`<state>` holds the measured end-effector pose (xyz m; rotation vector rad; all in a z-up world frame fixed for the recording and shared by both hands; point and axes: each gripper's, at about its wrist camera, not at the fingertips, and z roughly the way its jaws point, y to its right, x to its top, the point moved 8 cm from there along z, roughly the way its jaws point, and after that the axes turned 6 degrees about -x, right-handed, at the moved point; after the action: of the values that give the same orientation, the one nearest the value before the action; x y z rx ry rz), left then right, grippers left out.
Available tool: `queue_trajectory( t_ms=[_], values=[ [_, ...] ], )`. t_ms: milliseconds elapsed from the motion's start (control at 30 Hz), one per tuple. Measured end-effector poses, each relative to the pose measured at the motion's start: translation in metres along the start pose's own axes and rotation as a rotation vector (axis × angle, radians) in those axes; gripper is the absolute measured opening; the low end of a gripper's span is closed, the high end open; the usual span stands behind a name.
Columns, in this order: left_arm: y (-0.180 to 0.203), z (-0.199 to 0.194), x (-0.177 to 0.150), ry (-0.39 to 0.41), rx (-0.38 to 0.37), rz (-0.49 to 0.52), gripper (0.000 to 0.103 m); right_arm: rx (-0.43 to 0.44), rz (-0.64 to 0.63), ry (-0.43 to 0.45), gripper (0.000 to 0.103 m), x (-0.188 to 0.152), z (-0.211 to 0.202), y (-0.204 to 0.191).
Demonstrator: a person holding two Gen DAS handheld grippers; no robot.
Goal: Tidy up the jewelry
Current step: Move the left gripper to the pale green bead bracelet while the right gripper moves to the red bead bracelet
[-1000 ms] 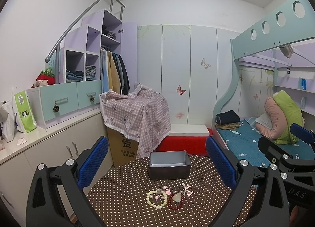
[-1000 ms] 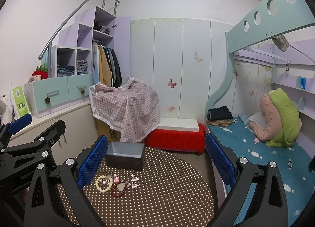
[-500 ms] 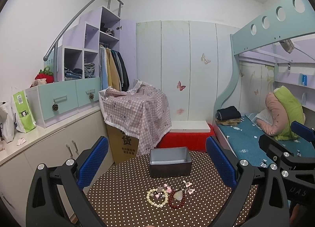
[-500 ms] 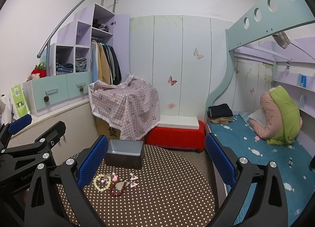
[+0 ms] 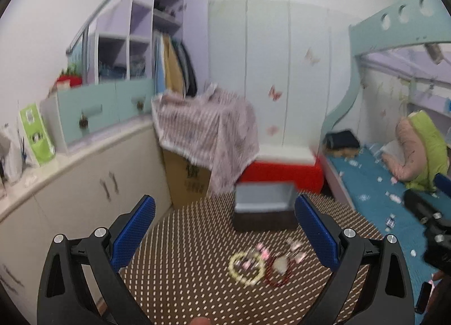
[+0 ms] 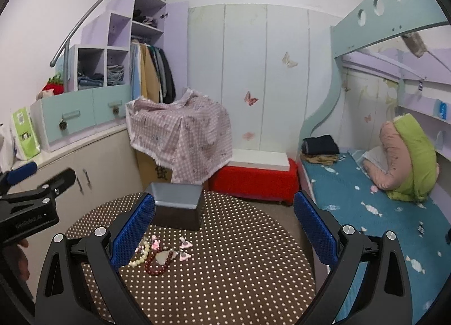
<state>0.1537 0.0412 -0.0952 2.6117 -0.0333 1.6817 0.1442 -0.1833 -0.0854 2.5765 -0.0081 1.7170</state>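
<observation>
there, bracelets (image 5: pixel 258 267) on the table, between and beyond the wide-spread left gripper (image 5: pixel 225 231)

Cream bracelet (image 6: pixel 140 253), red bracelet (image 6: pixel 156 265) touching, nr open grey box (image 6: pixel 177 205)

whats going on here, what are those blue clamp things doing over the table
A person holds tongs in each hand above a round dotted table to sort jewelry. Both the left tongs and right tongs are open and empty. The jewelry sits loose on the table: a cream bracelet, a red bracelet and small pink pieces. The grey box behind them looks empty from here. Nothing has been picked up yet.
</observation>
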Motion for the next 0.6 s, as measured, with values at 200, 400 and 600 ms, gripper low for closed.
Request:
queue_trajectory(
  t_ms=[200, 400, 600],
  values=[
    [-0.019, 0.067, -0.065, -0.247, 0.045, 0.002, 0.096, 0.017, 0.009, -0.169, 0.095, -0.039, 0.051, -0.003],
    [-0.030, 0.115, -0.115, -0.424, 0.052, -0.025, 0.096, 0.043, -0.016, -0.295, 0.095, -0.075, 0.091, -0.015],
    [-0.034, 0.136, -0.133, -0.495, 0.050, -0.050, 0.095, 0.045, -0.039, -0.361, 0.095, -0.100, 0.118, -0.021]
  ],
)
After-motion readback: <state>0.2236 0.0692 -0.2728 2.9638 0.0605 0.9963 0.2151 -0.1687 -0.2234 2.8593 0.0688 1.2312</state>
